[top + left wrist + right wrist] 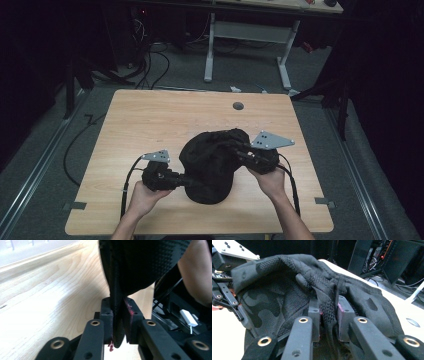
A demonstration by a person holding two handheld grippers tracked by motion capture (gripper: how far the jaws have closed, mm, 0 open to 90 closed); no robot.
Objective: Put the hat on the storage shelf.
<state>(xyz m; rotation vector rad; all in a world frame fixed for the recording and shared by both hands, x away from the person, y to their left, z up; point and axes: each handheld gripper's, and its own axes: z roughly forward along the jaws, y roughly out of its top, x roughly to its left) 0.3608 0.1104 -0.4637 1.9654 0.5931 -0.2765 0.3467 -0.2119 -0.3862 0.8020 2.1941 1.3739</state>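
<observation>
A black mesh cloth (210,165) with a faint camouflage pattern sits bunched near the front middle of the wooden table (150,115). My left gripper (187,181) comes in from the left at its lower edge. In the left gripper view my left gripper (117,322) is shut on a hanging edge of the cloth (140,262). My right gripper (237,149) reaches into the cloth's upper right side. In the right gripper view my right gripper (329,315) has a raised fold of the cloth (274,297) pinched between its pads.
A round cable hole (238,106) lies near the table's far edge. Beyond the table stands a white-legged desk (210,50), with cables (150,60) on the floor. Tape marks (75,205) sit at the front corners. Bare wood lies left of and behind the cloth.
</observation>
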